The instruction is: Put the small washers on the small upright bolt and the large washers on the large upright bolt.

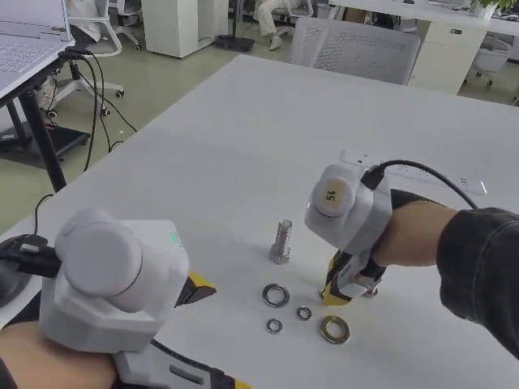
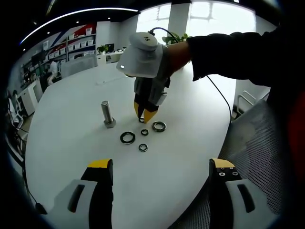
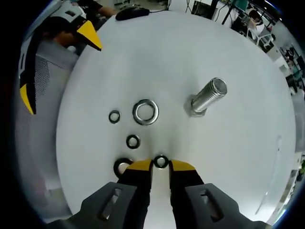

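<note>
Now, from the left: our left gripper [image 2: 161, 167] hangs with jaws wide apart, holding nothing. We count one upright bolt [image 1: 280, 241] on the table [image 1: 243, 146]. Beside it, from above, lie two large washers [image 1: 276, 294] and two small washers [image 1: 274, 326]. Our right gripper view adds a fifth washer [image 3: 161, 161], a small one, pinched between the right gripper's [image 3: 161, 167] nearly closed tips.
</note>
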`<action>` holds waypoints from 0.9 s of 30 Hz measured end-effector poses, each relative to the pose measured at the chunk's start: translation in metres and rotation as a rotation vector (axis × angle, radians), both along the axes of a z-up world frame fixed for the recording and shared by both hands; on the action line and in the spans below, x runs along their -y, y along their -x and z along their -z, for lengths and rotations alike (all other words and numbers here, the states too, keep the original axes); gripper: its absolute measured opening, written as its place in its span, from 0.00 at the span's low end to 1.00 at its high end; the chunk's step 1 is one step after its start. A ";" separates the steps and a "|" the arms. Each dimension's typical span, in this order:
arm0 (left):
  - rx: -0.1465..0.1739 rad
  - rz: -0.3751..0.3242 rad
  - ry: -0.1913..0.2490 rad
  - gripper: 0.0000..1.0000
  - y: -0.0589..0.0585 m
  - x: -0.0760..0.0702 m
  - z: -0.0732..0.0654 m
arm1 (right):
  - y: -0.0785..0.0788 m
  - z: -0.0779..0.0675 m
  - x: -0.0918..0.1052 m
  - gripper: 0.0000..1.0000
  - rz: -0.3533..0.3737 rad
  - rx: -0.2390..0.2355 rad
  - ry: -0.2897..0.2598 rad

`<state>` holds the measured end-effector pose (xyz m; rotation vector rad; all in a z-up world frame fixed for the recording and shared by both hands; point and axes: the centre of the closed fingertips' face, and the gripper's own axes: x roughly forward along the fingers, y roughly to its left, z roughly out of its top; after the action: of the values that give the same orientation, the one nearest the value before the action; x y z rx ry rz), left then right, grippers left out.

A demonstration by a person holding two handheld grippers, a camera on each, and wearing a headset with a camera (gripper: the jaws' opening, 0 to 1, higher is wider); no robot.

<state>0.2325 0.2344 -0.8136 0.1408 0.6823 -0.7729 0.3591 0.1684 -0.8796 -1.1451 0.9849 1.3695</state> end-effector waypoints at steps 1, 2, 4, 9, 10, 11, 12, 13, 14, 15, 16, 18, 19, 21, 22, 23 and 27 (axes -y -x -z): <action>0.000 0.000 0.000 0.83 0.000 0.000 0.000 | 0.000 0.000 0.000 0.15 0.003 -0.001 0.000; 0.000 0.001 0.000 0.83 0.000 0.000 0.000 | 0.000 0.000 0.000 0.15 0.003 -0.001 -0.001; 0.000 0.001 0.000 0.82 0.000 0.000 0.000 | 0.000 0.000 0.000 0.15 0.000 0.001 -0.001; 0.001 0.000 0.002 0.82 -0.001 0.000 0.000 | 0.000 0.000 0.000 0.15 -0.008 0.002 0.003; 0.001 0.001 0.002 0.82 -0.001 0.000 0.000 | 0.001 0.000 0.001 0.15 -0.011 0.003 0.006; 0.001 0.001 0.003 0.82 -0.001 0.000 -0.001 | 0.000 -0.001 0.000 0.15 -0.016 0.009 0.003; 0.001 0.001 0.003 0.82 -0.001 0.000 -0.001 | 0.001 -0.001 0.000 0.15 -0.014 0.007 0.004; 0.000 0.002 0.004 0.82 0.000 0.000 -0.001 | 0.001 -0.003 0.000 0.15 -0.012 0.006 0.001; 0.000 0.003 0.003 0.82 0.000 0.000 -0.001 | 0.001 -0.003 0.000 0.15 -0.012 0.007 0.001; 0.000 0.004 0.003 0.82 0.000 0.000 -0.001 | 0.002 -0.004 0.001 0.15 -0.014 0.008 0.004; -0.001 0.005 0.003 0.82 0.000 0.000 -0.001 | 0.002 -0.005 0.001 0.15 -0.015 0.011 0.005; -0.002 0.006 0.002 0.82 0.000 0.000 0.000 | 0.002 -0.008 0.003 0.15 -0.011 0.013 0.001; -0.002 0.008 0.001 0.82 0.000 0.001 0.000 | 0.002 -0.010 0.004 0.15 -0.007 0.014 -0.003; -0.001 0.009 0.002 0.82 0.000 0.001 -0.001 | 0.003 -0.013 0.006 0.15 -0.002 0.017 -0.009; -0.001 0.010 0.001 0.82 0.000 0.001 -0.001 | 0.004 -0.014 0.007 0.15 -0.003 0.020 -0.009; -0.001 0.012 -0.001 0.82 0.001 0.001 0.000 | 0.005 -0.015 0.008 0.15 -0.004 0.022 -0.009; 0.000 0.016 -0.002 0.82 0.001 0.002 0.000 | 0.010 -0.019 0.013 0.15 -0.001 0.028 -0.017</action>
<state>0.2313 0.2319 -0.8136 0.1486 0.6830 -0.7878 0.3491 0.1551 -0.8610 -1.1497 0.9513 1.3562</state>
